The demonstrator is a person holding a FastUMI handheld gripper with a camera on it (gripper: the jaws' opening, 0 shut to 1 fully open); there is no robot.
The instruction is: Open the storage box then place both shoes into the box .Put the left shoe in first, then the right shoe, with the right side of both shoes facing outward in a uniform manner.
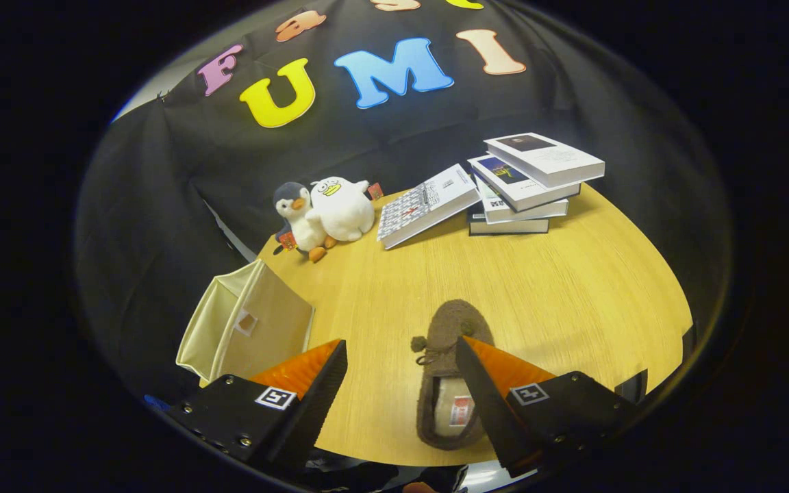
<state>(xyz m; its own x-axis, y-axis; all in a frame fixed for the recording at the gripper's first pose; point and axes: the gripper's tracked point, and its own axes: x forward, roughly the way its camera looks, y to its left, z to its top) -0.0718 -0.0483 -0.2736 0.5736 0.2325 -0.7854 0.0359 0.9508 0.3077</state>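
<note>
Between my fingers, nearer the right one, a shoe [451, 370] lies on the table [572, 294]. My tool [401, 359] is wide open, holding nothing. Box [247, 329] stands left; I think picking comes next, closing on the shoe.

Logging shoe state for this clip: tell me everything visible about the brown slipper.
The brown fuzzy slipper lies flat on the light wooden round table, toe pointing away toward the books. A small bow with pompoms sits on its upper; the lining looks pale, with a tag inside. It rests between the open jaws of the gripper, nearer the right finger, which overlaps it; contact unclear.
</note>
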